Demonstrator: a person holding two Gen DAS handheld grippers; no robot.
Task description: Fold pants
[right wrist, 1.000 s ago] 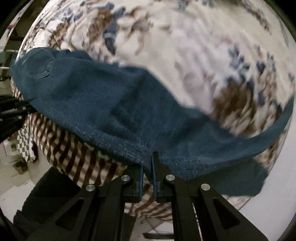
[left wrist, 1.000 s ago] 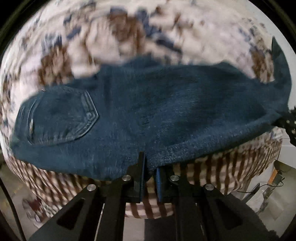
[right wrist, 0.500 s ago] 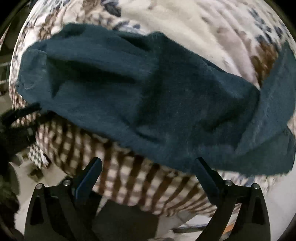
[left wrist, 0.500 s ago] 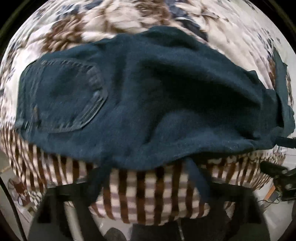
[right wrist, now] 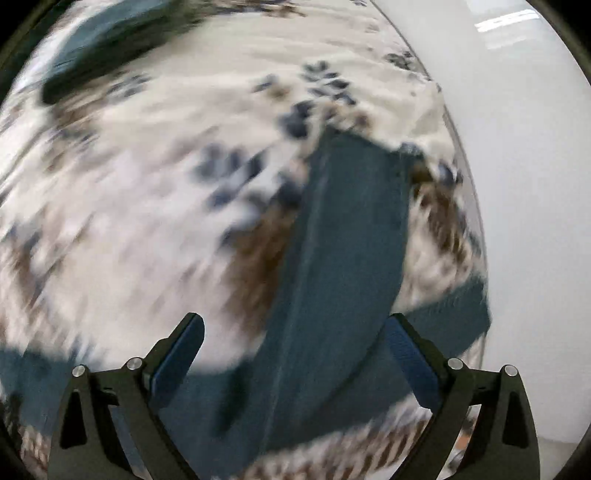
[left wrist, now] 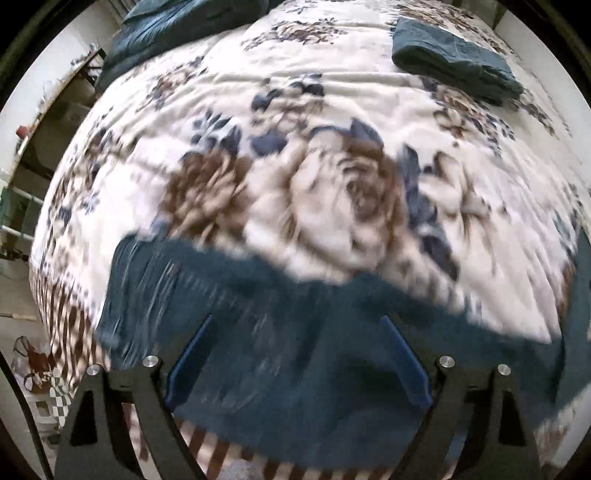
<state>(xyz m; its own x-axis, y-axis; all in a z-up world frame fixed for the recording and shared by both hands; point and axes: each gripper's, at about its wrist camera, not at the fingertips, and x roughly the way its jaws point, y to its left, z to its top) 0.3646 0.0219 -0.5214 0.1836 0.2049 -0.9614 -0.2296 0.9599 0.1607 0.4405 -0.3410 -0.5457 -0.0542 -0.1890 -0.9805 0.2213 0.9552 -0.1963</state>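
Observation:
Dark blue denim pants (left wrist: 295,332) lie along the near edge of a bed with a floral cover (left wrist: 295,129). In the left wrist view my left gripper (left wrist: 297,354) is open and empty over the cloth. In the right wrist view a pant leg (right wrist: 347,258) runs away across the cover toward the bed's far right corner. My right gripper (right wrist: 291,354) is open and empty above where that leg meets the rest of the pants. Both views are blurred by motion.
A folded dark blue garment (left wrist: 454,62) lies at the far right of the bed and shows in the right wrist view (right wrist: 110,44) at top left. A dark pillow or blanket (left wrist: 177,26) lies at the far left. A white wall (right wrist: 517,184) borders the bed's right side.
Both grippers were shut on the pants' near edge a second ago. They opened, let the cloth drop on the bed, and have swung upward and forward over it.

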